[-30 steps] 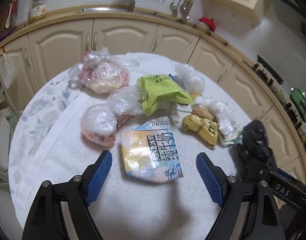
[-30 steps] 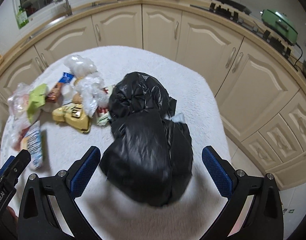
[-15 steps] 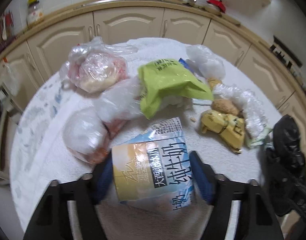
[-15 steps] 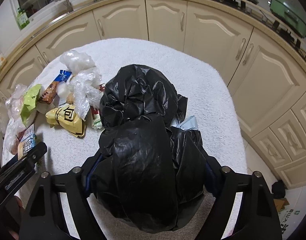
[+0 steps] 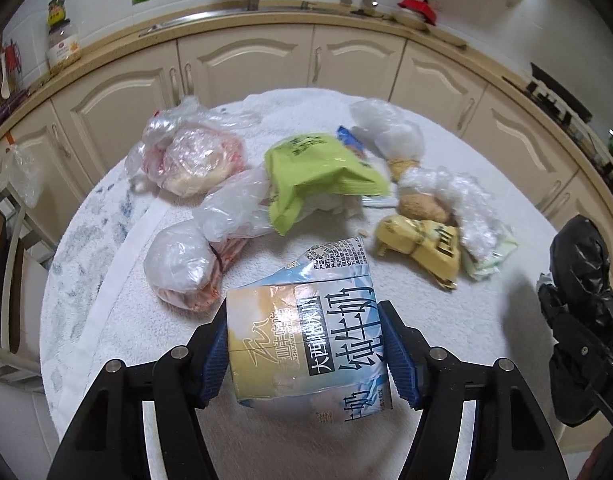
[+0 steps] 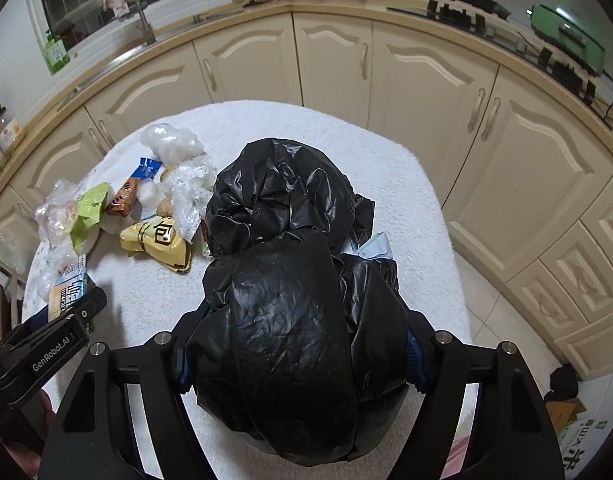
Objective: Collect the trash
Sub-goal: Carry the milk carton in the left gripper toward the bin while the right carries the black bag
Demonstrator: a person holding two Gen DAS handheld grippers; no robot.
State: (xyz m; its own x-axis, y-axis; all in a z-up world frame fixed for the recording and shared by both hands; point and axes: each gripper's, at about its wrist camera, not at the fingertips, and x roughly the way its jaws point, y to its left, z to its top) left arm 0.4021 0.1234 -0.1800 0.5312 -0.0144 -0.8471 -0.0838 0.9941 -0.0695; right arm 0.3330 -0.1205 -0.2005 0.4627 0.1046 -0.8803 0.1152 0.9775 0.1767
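The left gripper (image 5: 306, 356) is clamped on a milk carton (image 5: 306, 332), its blue pads pressed against the carton's two sides near the front edge of the round table (image 5: 446, 152), which is covered with a white towel. The carton is flattened and creased, pale yellow on one half and light blue on the other, with large dark Chinese characters down its face and a torn, opened top pointing away from the camera. The right gripper (image 6: 298, 356) is closed around a black trash bag (image 6: 290, 280), whose glossy, wrinkled plastic bulges over and hides most of both fingers, so only slivers of the blue pads show at its sides; the bag sits on the right part of the table, with a bit of pale blue paper poking out of its folds. Between and beyond the two lies the rest of the trash: a lime-green snack bag (image 5: 318, 176) lying open-mouthed, a crumpled yellow wrapper (image 5: 422, 244) just right of the carton, a clear plastic bag (image 5: 194, 160) with something pink and cream inside at the far left, another clear bag (image 5: 182, 268) close beside the carton's left, and crinkled clear film (image 5: 458, 196) touching the yellow wrapper. Cream cabinets (image 6: 334, 60) curve around behind the table.
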